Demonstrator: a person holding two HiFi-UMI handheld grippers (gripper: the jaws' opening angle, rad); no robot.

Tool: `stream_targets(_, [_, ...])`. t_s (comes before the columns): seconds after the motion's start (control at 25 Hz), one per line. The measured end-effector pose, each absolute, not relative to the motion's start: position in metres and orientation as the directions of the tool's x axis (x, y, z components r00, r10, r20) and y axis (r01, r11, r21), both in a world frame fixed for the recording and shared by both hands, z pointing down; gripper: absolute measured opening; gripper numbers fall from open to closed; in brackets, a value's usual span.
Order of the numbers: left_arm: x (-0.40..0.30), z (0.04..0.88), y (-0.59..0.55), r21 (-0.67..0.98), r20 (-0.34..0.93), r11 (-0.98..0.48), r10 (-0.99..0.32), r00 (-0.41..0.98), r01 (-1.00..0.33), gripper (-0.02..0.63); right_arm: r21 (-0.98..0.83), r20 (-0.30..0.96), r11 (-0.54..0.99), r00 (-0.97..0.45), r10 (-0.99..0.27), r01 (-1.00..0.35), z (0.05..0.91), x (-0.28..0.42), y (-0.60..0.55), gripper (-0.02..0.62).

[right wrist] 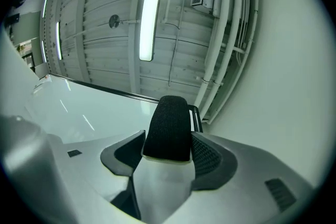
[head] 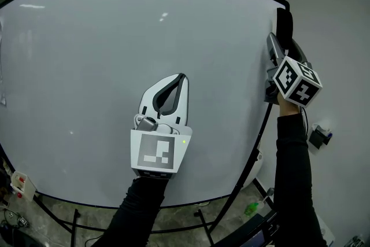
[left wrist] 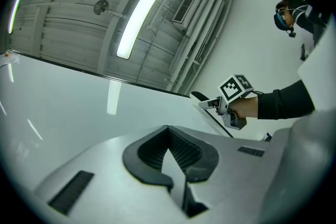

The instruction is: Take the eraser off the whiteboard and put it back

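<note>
Eraser (right wrist: 169,123) is pinched between the jaws of the right gripper (head: 274,50), clamped on both sides. The dark fabric end pokes out past the tips and the pale body sits back toward the throat. My guess is it's held across its narrow sides so it can't twist when it goes back on the board. From that gripper, the whiteboard (head: 87,66) spreads out to the left of the jaws, and its black frame (right wrist: 105,90) runs just beyond the eraser. So the eraser is right at the board's far right edge. I can't tell whether it's actually touching the surface or hanging just clear of it, so I can't say if this is the lift-off or the put-back. The left gripper (head: 180,79) has its jaws closed tip to tip with nothing between them. It's parked in front of the middle of the board, with the right gripper well off to its upper right. Looks like it's only there to stay out of the way, since this is a one-gripper job. I'd watch that the eraser lands flat, since that edge frame is close.
</note>
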State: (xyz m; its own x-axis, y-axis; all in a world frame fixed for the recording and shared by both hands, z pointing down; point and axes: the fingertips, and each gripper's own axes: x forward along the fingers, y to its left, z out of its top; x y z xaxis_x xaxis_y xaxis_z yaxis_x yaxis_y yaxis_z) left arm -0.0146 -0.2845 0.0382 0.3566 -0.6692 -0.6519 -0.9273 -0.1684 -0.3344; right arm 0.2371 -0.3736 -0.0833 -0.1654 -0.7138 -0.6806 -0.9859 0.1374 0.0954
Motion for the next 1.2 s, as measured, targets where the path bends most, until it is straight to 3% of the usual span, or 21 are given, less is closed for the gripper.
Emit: stream_targets(1.2, [0.032, 0.031, -0.283, -0.365, -0.671, -0.281, -0.582, 0.459, -0.888, 0.006, 0.108, -0.707, 0.105, -0.151, -0.691, -0.989, -0.016, 0.229, -0.326, 0.279])
